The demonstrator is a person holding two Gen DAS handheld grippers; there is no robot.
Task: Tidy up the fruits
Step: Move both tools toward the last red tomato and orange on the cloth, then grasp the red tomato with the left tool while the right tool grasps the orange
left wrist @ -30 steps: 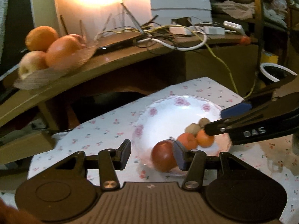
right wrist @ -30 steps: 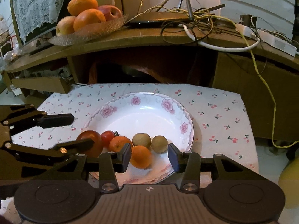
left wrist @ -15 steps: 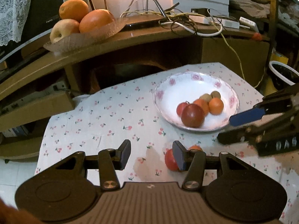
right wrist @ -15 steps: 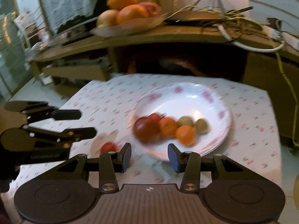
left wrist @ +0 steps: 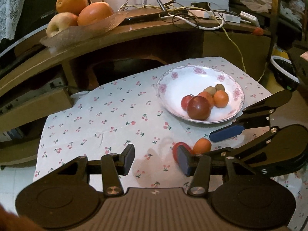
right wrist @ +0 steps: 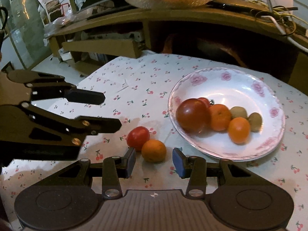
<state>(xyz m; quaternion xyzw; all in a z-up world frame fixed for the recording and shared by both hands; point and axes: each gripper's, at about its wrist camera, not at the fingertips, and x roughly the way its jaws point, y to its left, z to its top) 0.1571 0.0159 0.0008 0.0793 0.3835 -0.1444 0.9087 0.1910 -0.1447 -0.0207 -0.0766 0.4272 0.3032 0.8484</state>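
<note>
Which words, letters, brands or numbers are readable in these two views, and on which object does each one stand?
"S": a white letter on the black body of the right tongs, seen in the left wrist view; the rest of the marking is hidden.
Small emblem on the ribbed brown housing at the bottom: a sign, not text.
Dark flat device on the wooden shelf: no readable label.

Ahead of the claw, a curved wooden shelf [left wrist: 134, 32] carries tangled cables [left wrist: 192, 17] under glowing light; the cherry-print bench [left wrist: 115, 119] stands over pale tiled floor [left wrist: 11, 182].
</note>
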